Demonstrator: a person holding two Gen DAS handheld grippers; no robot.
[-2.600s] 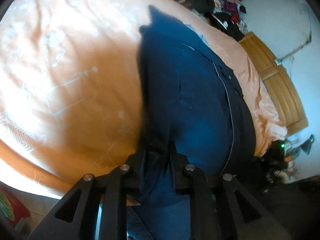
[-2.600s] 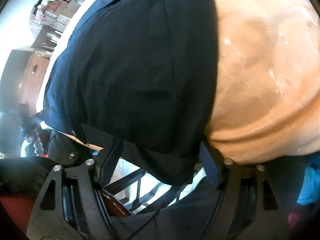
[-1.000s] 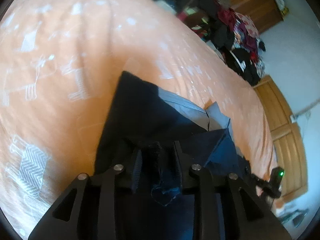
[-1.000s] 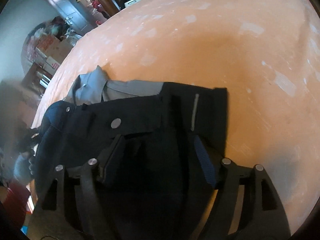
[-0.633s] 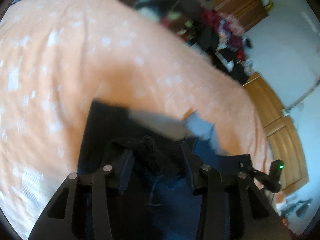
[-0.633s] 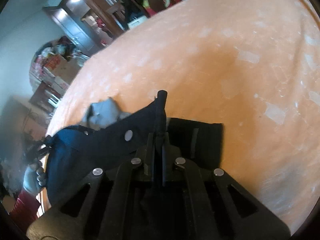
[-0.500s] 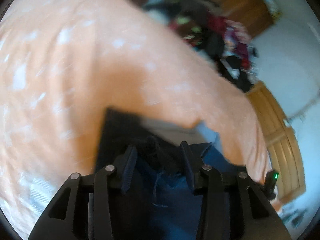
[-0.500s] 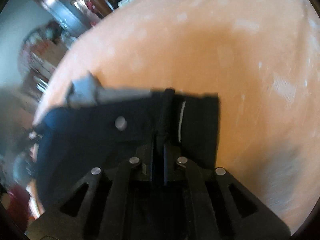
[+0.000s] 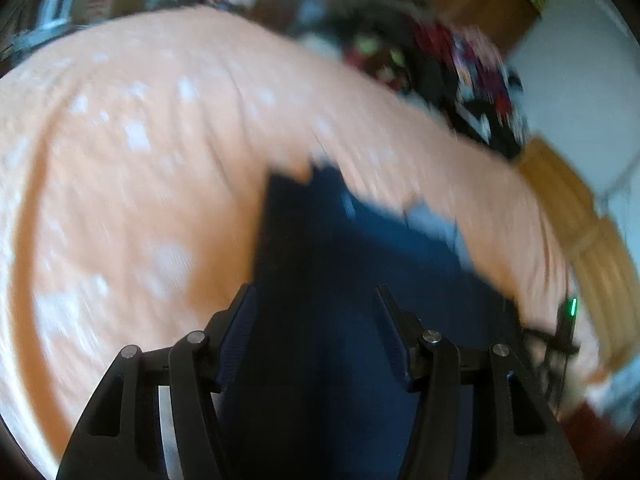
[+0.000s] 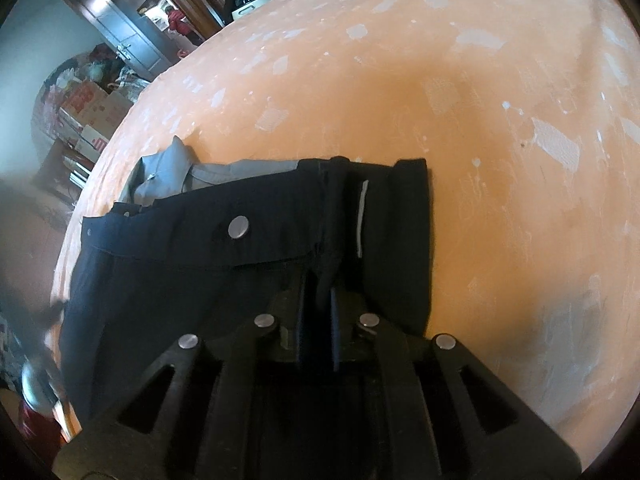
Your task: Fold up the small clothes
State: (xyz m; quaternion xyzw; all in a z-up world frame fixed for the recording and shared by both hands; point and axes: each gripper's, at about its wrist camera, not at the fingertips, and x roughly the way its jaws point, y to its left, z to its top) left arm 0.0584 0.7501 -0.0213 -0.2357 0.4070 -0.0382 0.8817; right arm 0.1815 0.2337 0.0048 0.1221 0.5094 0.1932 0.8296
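Observation:
A dark navy garment point(image 10: 208, 280) with a silver button point(image 10: 239, 227) and grey pocket lining point(image 10: 168, 174) lies folded on the orange patterned bedsheet point(image 10: 480, 120). My right gripper point(image 10: 318, 304) is shut on a raised fold of the garment near its waistband. The left wrist view is blurred by motion. There the same navy garment point(image 9: 340, 248) lies under my left gripper point(image 9: 314, 320), which is open with its jaws wide apart and nothing clamped between them.
A heap of mixed clothes point(image 9: 460, 68) lies beyond the bed, with wooden furniture point(image 9: 592, 248) to the right. Cardboard boxes point(image 10: 92, 108) and a dark cabinet point(image 10: 132, 32) stand past the bed's far left edge. Bare sheet spreads right of the garment.
The garment was swung from hanging down onto the bed. My left gripper has opened and let go of it. My right gripper went from open to shut on a fold.

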